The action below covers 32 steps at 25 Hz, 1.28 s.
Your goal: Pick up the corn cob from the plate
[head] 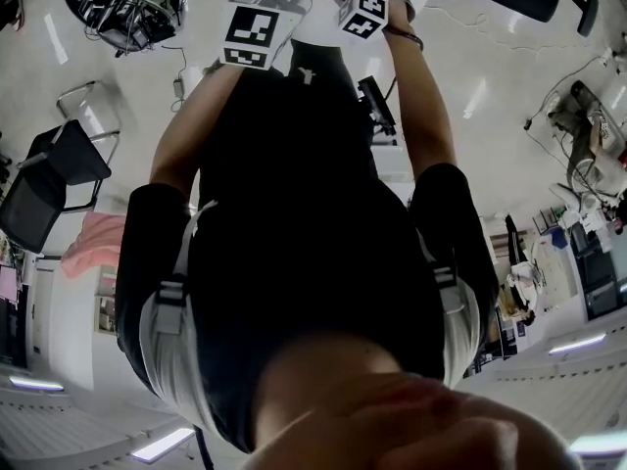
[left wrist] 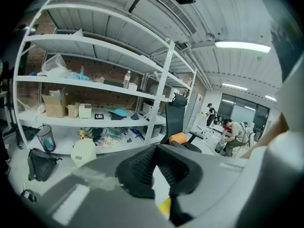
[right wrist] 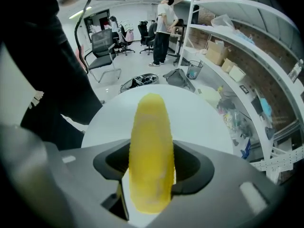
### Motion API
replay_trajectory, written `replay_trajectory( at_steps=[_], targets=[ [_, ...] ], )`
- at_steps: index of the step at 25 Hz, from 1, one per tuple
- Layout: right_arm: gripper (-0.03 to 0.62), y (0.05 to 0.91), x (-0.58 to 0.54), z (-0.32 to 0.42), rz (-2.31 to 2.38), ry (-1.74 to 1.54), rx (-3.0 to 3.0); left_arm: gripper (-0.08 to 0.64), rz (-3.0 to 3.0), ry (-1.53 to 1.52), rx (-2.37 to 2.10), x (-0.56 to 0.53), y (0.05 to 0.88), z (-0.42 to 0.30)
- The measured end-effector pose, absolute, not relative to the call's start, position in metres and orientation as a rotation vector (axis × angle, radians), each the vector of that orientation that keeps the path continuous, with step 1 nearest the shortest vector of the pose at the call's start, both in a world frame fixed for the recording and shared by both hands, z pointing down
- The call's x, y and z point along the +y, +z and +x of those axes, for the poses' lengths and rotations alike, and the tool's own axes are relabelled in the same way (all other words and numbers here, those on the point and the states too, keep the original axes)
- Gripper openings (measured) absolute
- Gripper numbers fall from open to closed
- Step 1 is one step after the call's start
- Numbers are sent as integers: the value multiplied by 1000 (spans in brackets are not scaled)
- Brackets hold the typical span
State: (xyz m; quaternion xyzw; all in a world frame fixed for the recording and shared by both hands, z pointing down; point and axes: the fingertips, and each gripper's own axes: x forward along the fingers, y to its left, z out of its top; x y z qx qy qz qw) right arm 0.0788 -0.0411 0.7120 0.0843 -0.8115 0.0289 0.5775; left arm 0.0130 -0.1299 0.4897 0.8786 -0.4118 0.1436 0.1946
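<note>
Yellow, finely pebbled and tapered, the corn cob is shown clamped across its thick middle by the right gripper. One black pad is pressed on each flank, and the narrow end points away from the camera. The cob is judged light and stiff, with a kernel texture that offers purchase. Being round, it is expected to pivot or roll if taken near an end, so the broad middle is considered the proper place of hold.

The cob is held clear above a smooth white round surface; whether this is the plate or a tabletop cannot be told.

Left of the cob, the left gripper is seen with its jaw tips drawn together on nothing, a sliver of yellow, probably the cob, showing beneath it. Also left of the cob are the person's dark clothing and an office chair. Beyond the cob a standing person is seen. Right of the cob are a bin and white shelving stocked with boxes.
</note>
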Motion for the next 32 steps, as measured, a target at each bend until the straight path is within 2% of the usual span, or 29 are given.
replay_trajectory(
  at_steps=[13,32],
  targets=[
    [260,662,-47,70,323,67,-1903,3,2512,351,-1143,-116,464,-8],
    [261,543,-38,43,904,246,-2047,3,2700,200,-1039,-70,398,-47]
  ],
)
